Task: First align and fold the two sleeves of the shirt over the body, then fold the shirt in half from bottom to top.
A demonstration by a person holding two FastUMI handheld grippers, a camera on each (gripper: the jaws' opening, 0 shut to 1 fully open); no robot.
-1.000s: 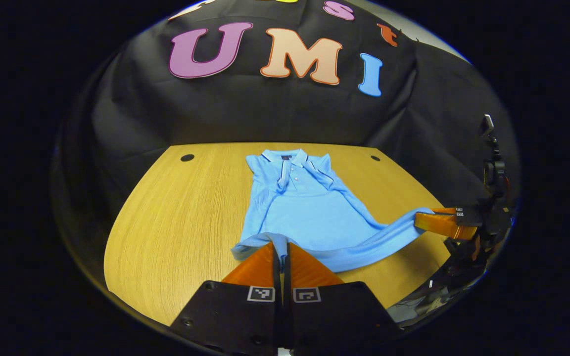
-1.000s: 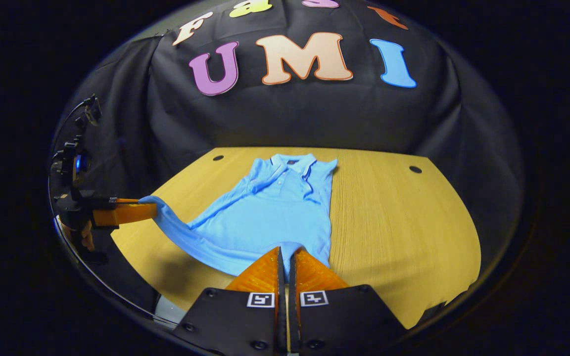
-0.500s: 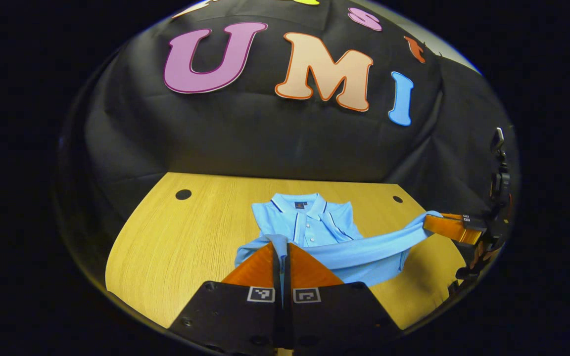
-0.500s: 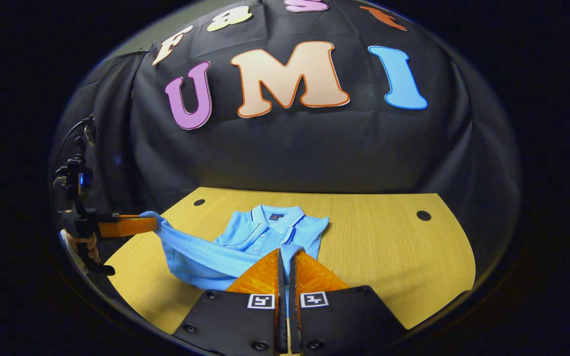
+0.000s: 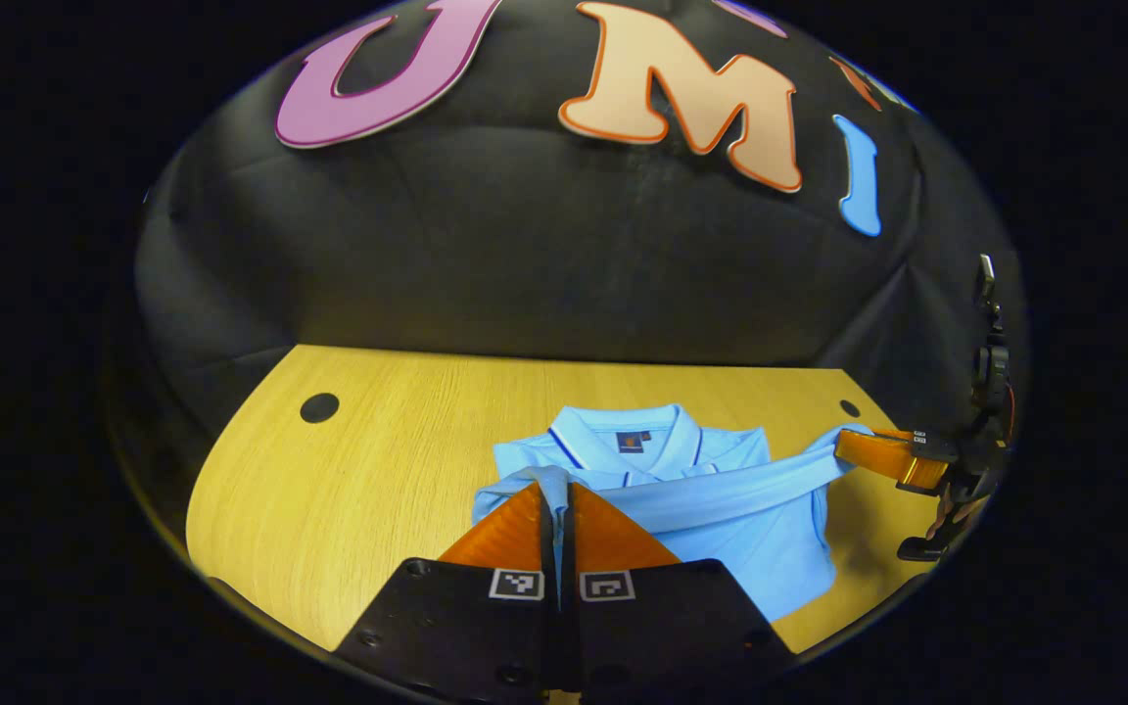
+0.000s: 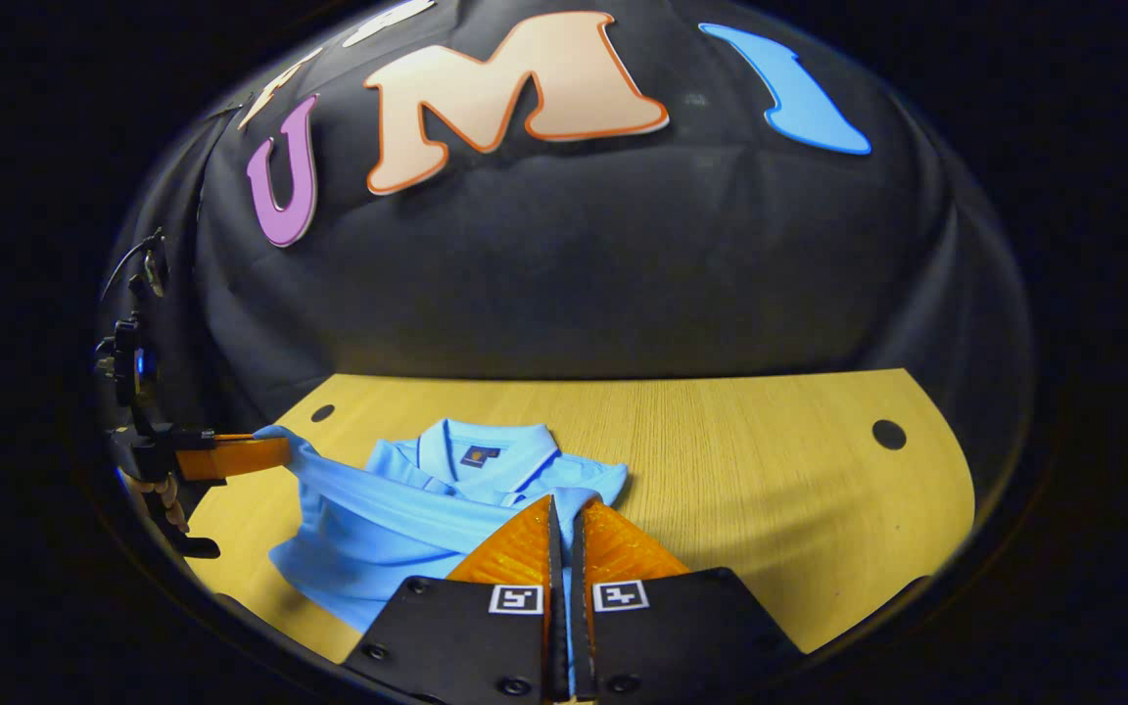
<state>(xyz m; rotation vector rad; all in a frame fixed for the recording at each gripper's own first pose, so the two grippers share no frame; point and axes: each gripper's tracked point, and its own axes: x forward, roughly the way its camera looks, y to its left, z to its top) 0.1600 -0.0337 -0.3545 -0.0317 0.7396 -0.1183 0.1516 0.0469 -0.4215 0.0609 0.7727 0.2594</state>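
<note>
Surroundings: a wooden table point(image 5: 368, 470) with round dark holes point(image 5: 319, 407) near its far corners is backed by the black cloth wall point(image 5: 525, 255).
Obstructions: in each view the near part of the shirt is hidden behind that gripper's own fingers and body.
Shirt position: the light blue polo shirt point(image 5: 770, 548) lies on the table, its hem raised off the surface and stretched as a band across the body.
Shirt orientation: the collar point(image 5: 628, 436) points toward the cloth wall; the raised hem runs crosswise, from 1 gripper to the other.
Left gripper point(image 5: 556, 499): fingers closed to a narrow slit, 1 hem corner pinched between them.
Right gripper point(image 6: 564, 514): fingers likewise closed on the other hem corner; seen from the left gripper view point(image 5: 882, 455), it is held off the table's edge.
Hand: fingers of the person's hand point(image 6: 164, 490) are seen beneath the left gripper.
</note>
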